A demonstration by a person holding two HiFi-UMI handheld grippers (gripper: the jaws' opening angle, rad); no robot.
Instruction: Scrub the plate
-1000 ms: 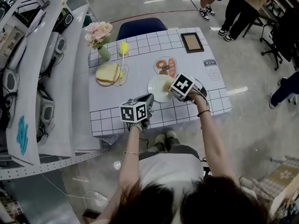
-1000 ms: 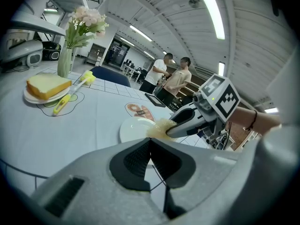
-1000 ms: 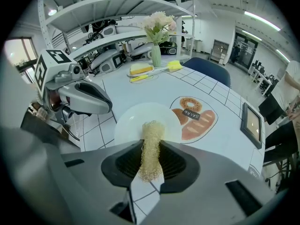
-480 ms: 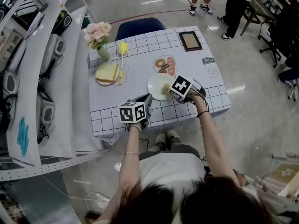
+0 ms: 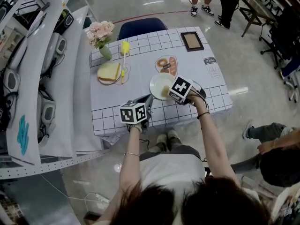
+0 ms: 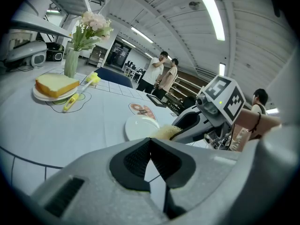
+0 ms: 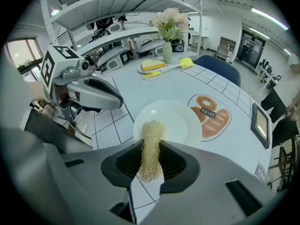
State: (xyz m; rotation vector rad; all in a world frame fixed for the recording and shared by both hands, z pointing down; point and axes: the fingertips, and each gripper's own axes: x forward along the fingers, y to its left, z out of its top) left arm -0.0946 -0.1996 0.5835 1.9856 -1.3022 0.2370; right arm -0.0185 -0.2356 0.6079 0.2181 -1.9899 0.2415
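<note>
Scrubber (image 7: 151,134) of yellowish mesh is pinched between the jaws of the right gripper (image 7: 151,150), and its free end reaches over the near rim of the plate (image 7: 171,118). That plate is white and round and lies flat on the table (image 5: 117,114), which is covered by a cloth with a grid pattern. The left gripper (image 6: 150,142) is held just left of the plate and apart from it, its jaws pressed together with nothing between them. Directly beyond the plate a picture of pastries (image 5: 166,64) is printed on the cloth. Farther beyond the plate and to its right lies a picture frame (image 5: 192,41). Well to the plate's left a slice of bread (image 5: 108,71) rests on a small dish, with a yellow brush (image 5: 123,55) beside it. Past those, farthest from the plate, stands a vase of pink flowers (image 5: 101,34).
</note>
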